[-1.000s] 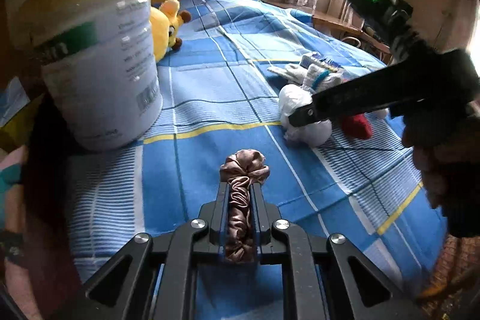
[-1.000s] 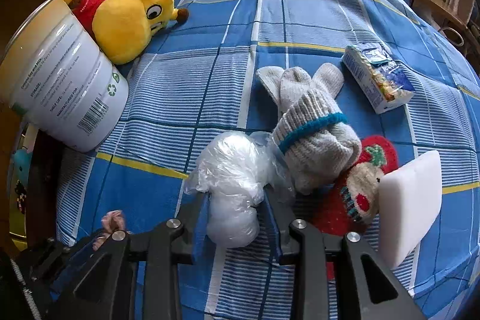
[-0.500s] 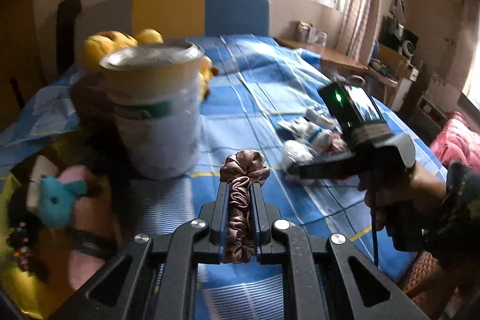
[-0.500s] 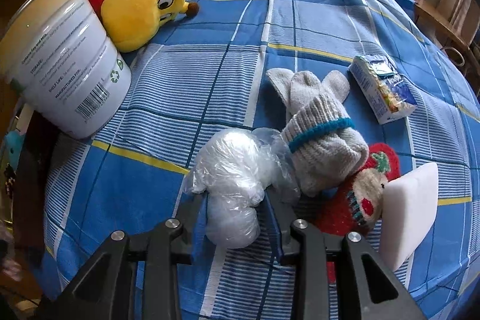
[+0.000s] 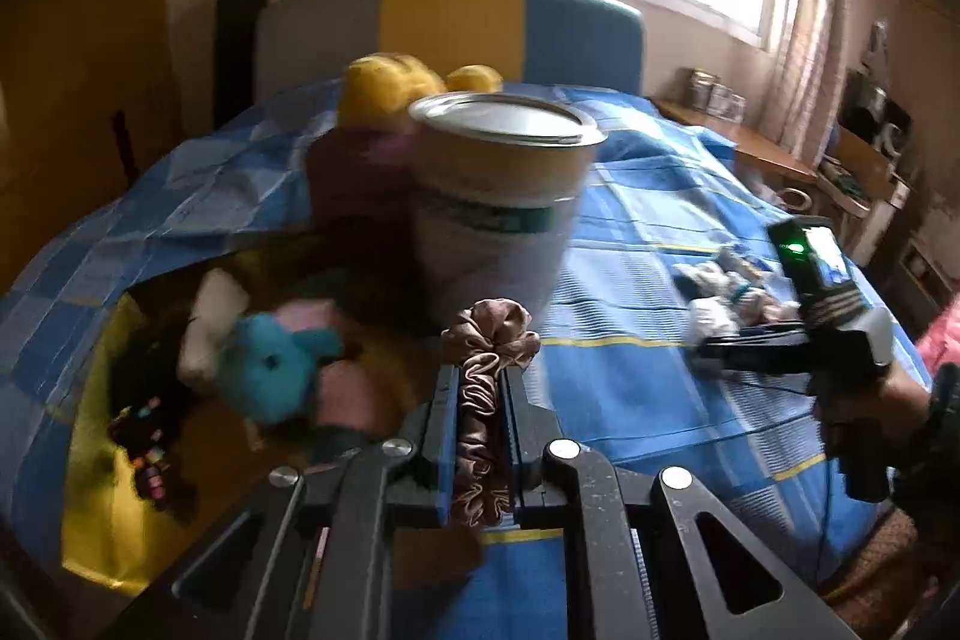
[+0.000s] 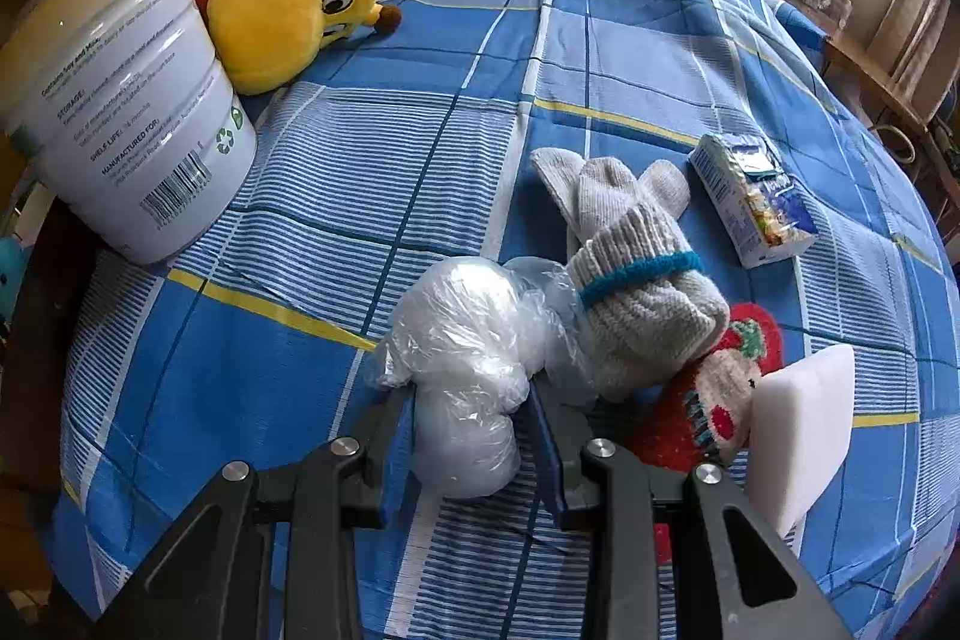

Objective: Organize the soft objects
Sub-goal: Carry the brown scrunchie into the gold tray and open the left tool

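The left gripper (image 5: 482, 400) stands pressed together on a brownish-pink satin scrunchie (image 5: 485, 376), squeezed flat between the jaws. Its long axis runs straight along the fingers, and its ruffled free end pokes out past the tips, pointing away from the tool. Compared with a second ago, this tool has lifted and swung leftward: the bed filled its view then, whereas a yellow bin (image 5: 96, 514) with a turquoise plush toy (image 5: 270, 364) and other soft things now lies just ahead and to the left of the tips. That likely means the scrunchie is being carried to that bin and the drop is near. Directly beyond the scrunchie stands the big white-and-yellow tin can (image 5: 501, 196).

The right gripper (image 6: 474, 436) has barely moved. Its jaws pinch a white wad wrapped in clear crinkled plastic (image 6: 462, 370), resting on the blue plaid bedspread (image 6: 420, 112). The wad's long axis also follows the fingers, its wider end bulging beyond the tips. Just right of it lie rolled grey knitted socks with a teal band (image 6: 636, 292), and further off a yellow plush giraffe (image 6: 288, 10).
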The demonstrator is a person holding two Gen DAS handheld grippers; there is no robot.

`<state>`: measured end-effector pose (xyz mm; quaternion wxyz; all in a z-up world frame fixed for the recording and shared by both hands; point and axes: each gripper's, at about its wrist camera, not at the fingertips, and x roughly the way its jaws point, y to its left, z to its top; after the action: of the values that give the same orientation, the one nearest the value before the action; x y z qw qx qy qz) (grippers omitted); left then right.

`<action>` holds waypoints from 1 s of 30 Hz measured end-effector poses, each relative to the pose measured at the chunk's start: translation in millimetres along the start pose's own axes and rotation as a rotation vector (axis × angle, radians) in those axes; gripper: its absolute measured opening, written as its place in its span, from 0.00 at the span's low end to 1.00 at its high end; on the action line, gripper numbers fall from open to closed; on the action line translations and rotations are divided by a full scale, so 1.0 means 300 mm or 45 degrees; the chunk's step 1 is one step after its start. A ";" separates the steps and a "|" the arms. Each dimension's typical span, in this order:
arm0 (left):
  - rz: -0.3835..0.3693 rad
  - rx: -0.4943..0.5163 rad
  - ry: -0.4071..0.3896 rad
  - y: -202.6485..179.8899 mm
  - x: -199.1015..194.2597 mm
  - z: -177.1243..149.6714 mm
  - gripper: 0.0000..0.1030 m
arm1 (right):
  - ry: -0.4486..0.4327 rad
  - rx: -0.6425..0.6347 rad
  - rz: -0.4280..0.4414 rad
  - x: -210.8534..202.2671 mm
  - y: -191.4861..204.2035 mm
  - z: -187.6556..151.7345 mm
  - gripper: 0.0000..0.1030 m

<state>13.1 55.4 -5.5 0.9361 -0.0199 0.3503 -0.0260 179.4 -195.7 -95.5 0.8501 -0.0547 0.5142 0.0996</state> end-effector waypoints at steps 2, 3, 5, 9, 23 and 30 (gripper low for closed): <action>0.038 -0.032 0.002 0.058 -0.011 -0.009 0.13 | -0.004 -0.014 -0.015 -0.002 0.004 -0.003 0.33; 0.055 -0.061 0.006 0.094 -0.016 -0.014 0.13 | -0.006 -0.018 -0.020 -0.002 0.005 -0.003 0.33; 0.102 -0.125 0.010 0.178 -0.026 -0.024 0.13 | -0.005 -0.018 -0.021 -0.001 0.004 -0.001 0.33; 0.215 -0.260 0.032 0.360 -0.033 -0.053 0.13 | -0.004 -0.014 -0.019 -0.001 0.004 0.000 0.33; 0.327 -0.455 0.256 0.575 0.075 -0.168 0.32 | -0.004 -0.009 -0.025 0.003 0.009 -0.004 0.33; 0.340 -0.418 0.224 0.571 0.061 -0.156 0.41 | -0.004 0.051 -0.013 -0.010 -0.001 0.020 0.31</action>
<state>2.0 224.2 -62.2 0.8813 -0.1232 0.4295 0.1541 183.4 -195.2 -90.1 0.8523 -0.0401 0.5145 0.0851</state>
